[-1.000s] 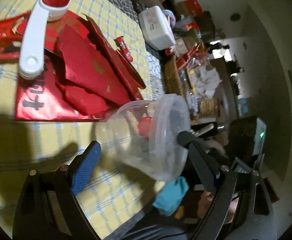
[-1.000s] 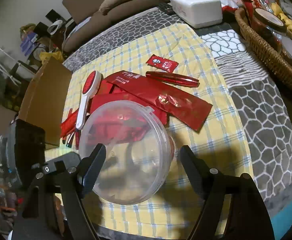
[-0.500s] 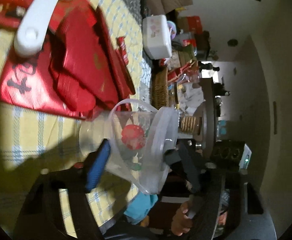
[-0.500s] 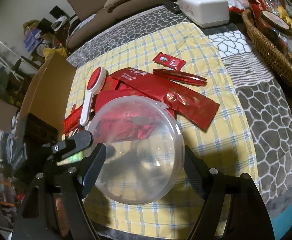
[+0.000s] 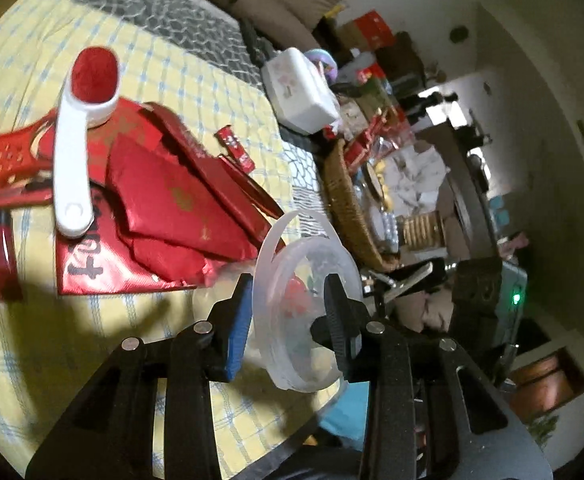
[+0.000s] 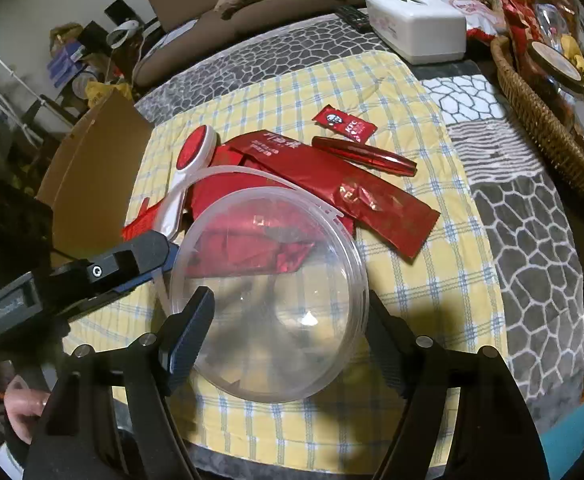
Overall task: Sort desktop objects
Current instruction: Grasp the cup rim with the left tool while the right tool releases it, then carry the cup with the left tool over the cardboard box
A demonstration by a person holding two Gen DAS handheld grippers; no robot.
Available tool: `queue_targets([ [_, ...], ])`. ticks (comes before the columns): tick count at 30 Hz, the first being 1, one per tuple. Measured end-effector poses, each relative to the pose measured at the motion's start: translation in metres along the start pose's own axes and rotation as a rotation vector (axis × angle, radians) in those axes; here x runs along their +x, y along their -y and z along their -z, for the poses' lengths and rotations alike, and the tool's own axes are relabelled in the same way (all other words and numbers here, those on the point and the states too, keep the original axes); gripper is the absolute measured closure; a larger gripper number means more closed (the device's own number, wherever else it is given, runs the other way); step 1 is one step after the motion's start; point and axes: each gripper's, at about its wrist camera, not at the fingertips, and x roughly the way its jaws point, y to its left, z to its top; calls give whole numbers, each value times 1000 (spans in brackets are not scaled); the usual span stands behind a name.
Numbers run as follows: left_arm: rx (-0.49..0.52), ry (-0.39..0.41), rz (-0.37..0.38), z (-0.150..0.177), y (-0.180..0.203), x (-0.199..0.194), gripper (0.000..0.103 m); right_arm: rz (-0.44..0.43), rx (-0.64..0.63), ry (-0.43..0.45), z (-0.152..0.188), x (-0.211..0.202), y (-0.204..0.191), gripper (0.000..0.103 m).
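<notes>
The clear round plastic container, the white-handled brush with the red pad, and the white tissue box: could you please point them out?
Clear round plastic container [image 6: 276, 296]: right wrist view, transparent base.
White-handled brush [image 5: 72, 160]: left wrist view, handle's middle.
White tissue box [image 6: 415, 24]: right wrist view, top face.

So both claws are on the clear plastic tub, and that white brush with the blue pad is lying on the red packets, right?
Not quite: the brush has a red pad, not blue, as the left wrist view shows. Both the left claw and right claw are on the clear plastic tub, and the brush lies on the red packets.
</notes>
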Motion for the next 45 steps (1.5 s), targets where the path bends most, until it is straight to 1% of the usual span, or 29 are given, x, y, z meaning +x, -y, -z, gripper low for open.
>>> queue_targets([
  [1, 23, 0, -20, -1, 5, 0, 71, 1, 0, 0, 0, 0, 0, 28],
  [3, 77, 9, -46, 2, 13, -6, 80, 1, -1, 0, 0, 0, -1, 28],
  [4, 104, 14, -61, 3, 19, -8, 88, 0, 0, 0, 0, -1, 0, 29],
  [5, 127, 16, -68, 4, 25, -9, 93, 0, 2, 0, 0, 0, 0, 29],
  [7, 168, 0, -70, 5, 37, -8, 92, 0, 4, -2, 0, -1, -1, 29],
  [9, 199, -12, -93, 7, 43, -9, 92, 6, 5, -2, 1, -1, -1, 29],
  [11, 209, -22, -118, 7, 47, -7, 90, -1, 10, -2, 3, -3, -1, 30],
  [14, 218, -35, -129, 7, 49, -3, 90, -1, 10, -4, 6, -5, 0, 30],
  [18, 229, -26, -116, 9, 54, -8, 90, -3, 7, -7, 9, -9, -1, 30],
  [20, 234, -16, -100, 9, 59, -14, 94, -14, 9, -1, 10, -15, -2, 30],
  [23, 261, -1, -84, 7, 70, -27, 97, -36, 14, 13, 8, -28, -7, 30],
  [24, 268, 5, -82, 5, 73, -32, 97, -47, 10, 19, 7, -33, -9, 27],
  [27, 285, 37, -73, -1, 82, -50, 98, -47, -9, 37, 2, -47, -22, 25],
  [31, 290, 71, -80, -11, 86, -78, 99, -87, -24, 61, -4, -60, -42, 25],
  [35, 297, 118, -98, -25, 88, -120, 99, -107, -61, 65, -6, -63, -66, 25],
  [39, 298, 184, -125, -46, 88, -176, 98, -122, -98, 61, -7, -58, -91, 25],
  [43, 316, 257, -197, -70, 87, -230, 98, -139, -126, 54, -10, -49, -113, 25],
  [45, 322, 280, -236, -82, 85, -250, 98, -146, -138, 49, -14, -42, -124, 25],
])
